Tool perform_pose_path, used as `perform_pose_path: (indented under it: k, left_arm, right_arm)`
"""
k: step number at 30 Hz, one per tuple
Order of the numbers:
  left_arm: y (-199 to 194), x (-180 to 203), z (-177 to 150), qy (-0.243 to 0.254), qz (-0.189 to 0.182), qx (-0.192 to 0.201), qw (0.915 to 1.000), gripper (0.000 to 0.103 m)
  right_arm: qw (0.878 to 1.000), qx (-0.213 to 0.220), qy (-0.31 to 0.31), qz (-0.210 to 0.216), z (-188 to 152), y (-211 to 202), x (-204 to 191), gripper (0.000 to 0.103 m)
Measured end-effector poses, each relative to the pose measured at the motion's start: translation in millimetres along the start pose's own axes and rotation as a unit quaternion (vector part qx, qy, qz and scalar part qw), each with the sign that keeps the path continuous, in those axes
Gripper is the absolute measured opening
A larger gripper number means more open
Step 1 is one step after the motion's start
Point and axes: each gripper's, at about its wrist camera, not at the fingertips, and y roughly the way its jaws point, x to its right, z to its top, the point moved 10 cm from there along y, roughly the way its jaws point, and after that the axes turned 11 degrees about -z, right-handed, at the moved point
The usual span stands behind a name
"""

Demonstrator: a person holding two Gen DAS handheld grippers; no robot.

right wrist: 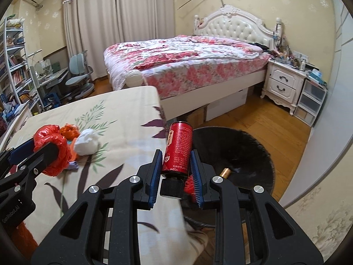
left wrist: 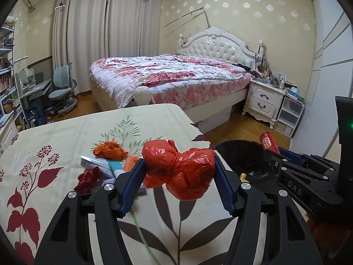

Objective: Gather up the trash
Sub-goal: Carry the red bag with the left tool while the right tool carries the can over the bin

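Over the table (left wrist: 66, 137), left gripper (left wrist: 179, 172) clamps red bag (left wrist: 178, 170), right gripper (right wrist: 176, 163) bottle (right wrist: 177, 150).

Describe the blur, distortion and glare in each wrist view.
Left wrist view: fisheye bends the wardrobe and the frame corners go dark; the litter behind the red plastic bag is smeared, the bag carries small glints. Right wrist view: same curved walls; the tablecloth blurs near the fingers; the red bottle stays sharp, its print readable.
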Motion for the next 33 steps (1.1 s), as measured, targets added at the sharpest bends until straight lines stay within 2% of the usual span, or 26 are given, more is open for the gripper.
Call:
perform_pose_path:
  k: [11, 21, 33]
  left_arm:
    - [61, 38, 8, 0.019, -0.022, -0.022, 0.9993, 0.062]
    - [108, 63, 7, 0.032, -0.028, -0.046, 0.9980, 0.062]
    - [141, 75, 6, 0.038, -0.035, -0.071, 0.9961, 0.063]
  right_arm:
    - [0.999, -0.016, 0.034, -0.033, -1, 37, 51, 0.026]
    - [0.997, -0.035, 0.047, -0.046, -9, 64, 73, 0.026]
    - [0.995, -0.047, 0.059, -0.059, -9, 77, 91, 0.026]
